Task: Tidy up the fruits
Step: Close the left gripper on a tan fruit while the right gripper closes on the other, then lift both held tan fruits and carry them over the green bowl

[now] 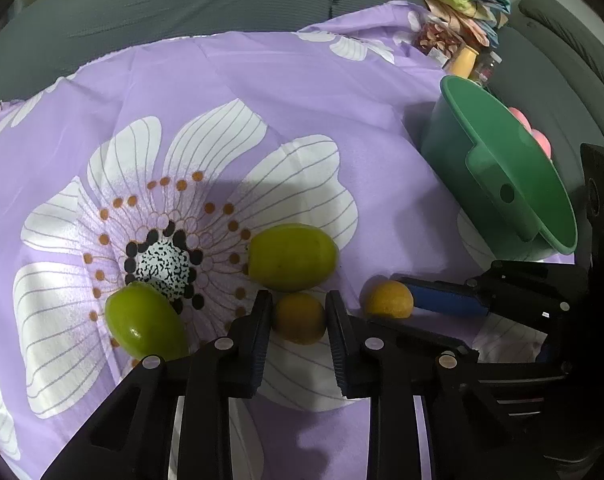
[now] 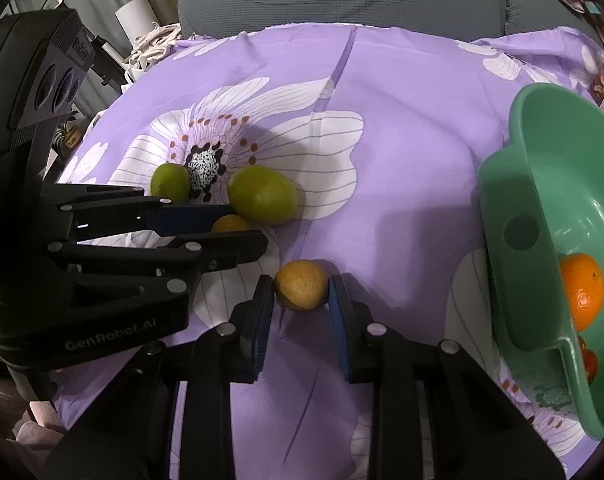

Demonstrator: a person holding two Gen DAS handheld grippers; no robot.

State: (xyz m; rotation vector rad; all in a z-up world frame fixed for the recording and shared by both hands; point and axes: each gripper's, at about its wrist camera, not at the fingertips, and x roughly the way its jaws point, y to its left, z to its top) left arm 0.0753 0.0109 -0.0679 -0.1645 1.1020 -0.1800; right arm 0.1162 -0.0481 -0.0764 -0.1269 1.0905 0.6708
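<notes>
Two small yellow fruits and two green fruits lie on a purple flowered cloth [image 1: 302, 88]. My left gripper [image 1: 298, 312] is open, its fingers on either side of one yellow fruit [image 1: 300, 319], which rests on the cloth. My right gripper [image 2: 301, 294] is open around the other yellow fruit [image 2: 301, 285], which also shows in the left wrist view [image 1: 389, 299]. One green fruit [image 1: 292, 257] lies just beyond the left gripper, the other [image 1: 144, 322] to its left. A green bowl [image 2: 541, 216] at the right holds an orange [image 2: 581, 292].
A grey sofa back [image 1: 182, 4] runs along the far edge of the cloth. A pile of clothes and small items [image 1: 457, 12] sits at the back right. The green bowl [image 1: 497, 168] stands close to the right gripper's right side.
</notes>
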